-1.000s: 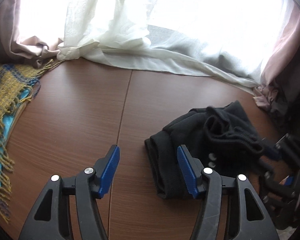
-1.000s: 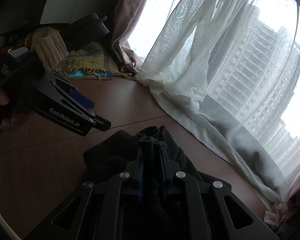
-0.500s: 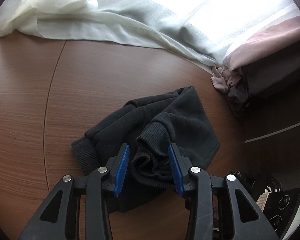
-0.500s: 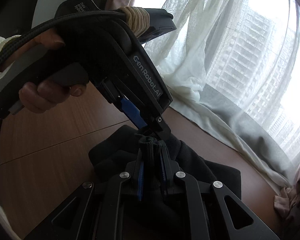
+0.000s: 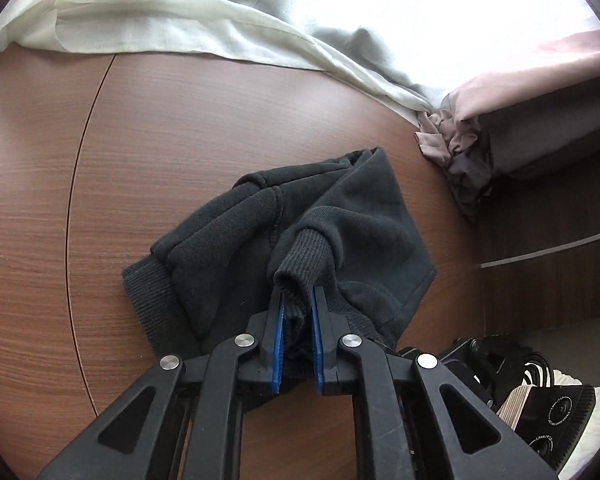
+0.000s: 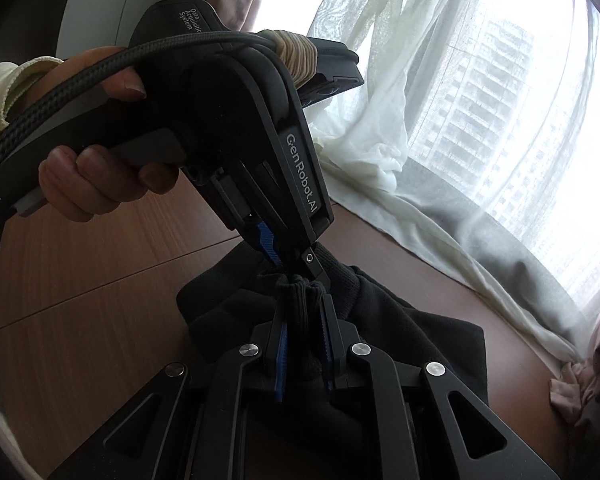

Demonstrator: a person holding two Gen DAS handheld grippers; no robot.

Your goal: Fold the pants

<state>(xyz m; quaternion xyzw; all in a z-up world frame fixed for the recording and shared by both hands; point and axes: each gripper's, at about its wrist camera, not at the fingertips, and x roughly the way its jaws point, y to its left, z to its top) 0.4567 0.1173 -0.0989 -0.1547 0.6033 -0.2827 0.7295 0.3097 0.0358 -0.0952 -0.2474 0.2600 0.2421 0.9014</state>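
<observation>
Black pants (image 5: 340,224) lie crumpled in a heap on the brown wooden table (image 5: 160,140). My left gripper (image 5: 296,292) is shut on a ribbed cuff (image 5: 304,256) of the pants near the heap's front edge. In the right wrist view my right gripper (image 6: 304,300) is shut on a bunched ribbed part of the same pants (image 6: 412,336). The left gripper (image 6: 296,264) shows there too, held by a hand, pinching the same bunch from above, tip to tip with the right one.
White sheer curtains (image 5: 204,28) and pink drapes (image 5: 472,136) lie along the table's far edge by the window. A seam (image 5: 76,168) runs across the tabletop. Dark gear with camera lenses (image 5: 556,412) sits at the lower right.
My left gripper moved right from the bare table to the pants and closed on the ribbed cuff. My right gripper stayed shut on the pants.
</observation>
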